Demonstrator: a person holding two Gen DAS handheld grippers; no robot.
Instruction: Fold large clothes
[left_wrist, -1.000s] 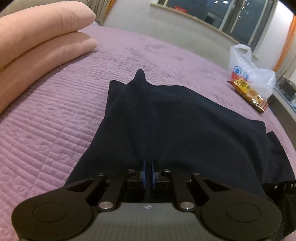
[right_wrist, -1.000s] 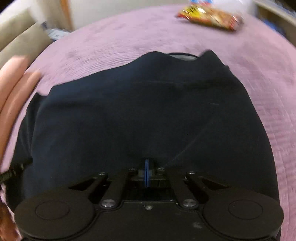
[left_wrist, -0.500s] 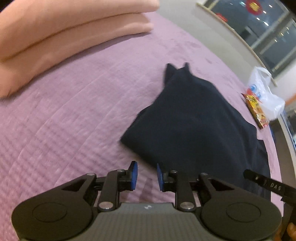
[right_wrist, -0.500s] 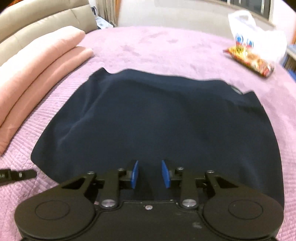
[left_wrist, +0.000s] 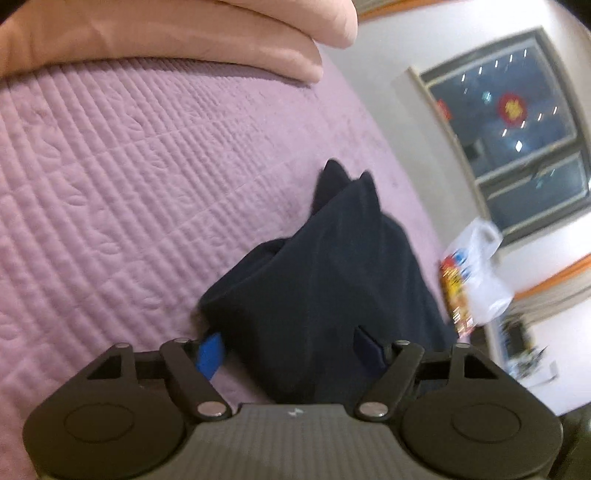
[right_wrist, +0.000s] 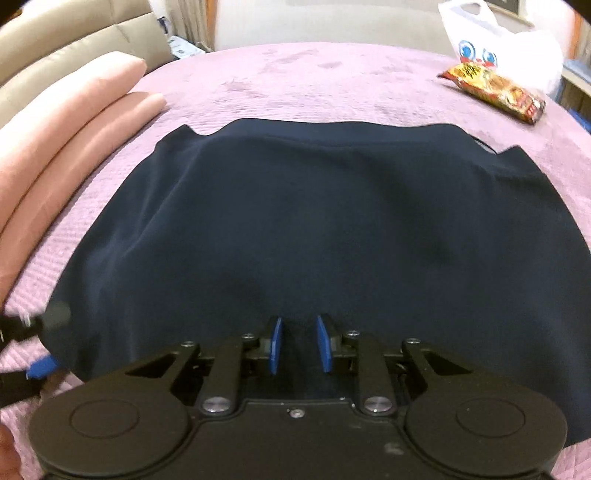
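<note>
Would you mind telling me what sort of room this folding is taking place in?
Most likely a bedroom: a quilted purple bedspread under the dark garment, stacked pink pillows, and an upholstered headboard behind them.

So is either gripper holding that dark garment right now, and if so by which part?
Neither. The left gripper has just opened wide around the dark garment's corner; the right gripper stands open over its near edge, pads not pressing.
</note>
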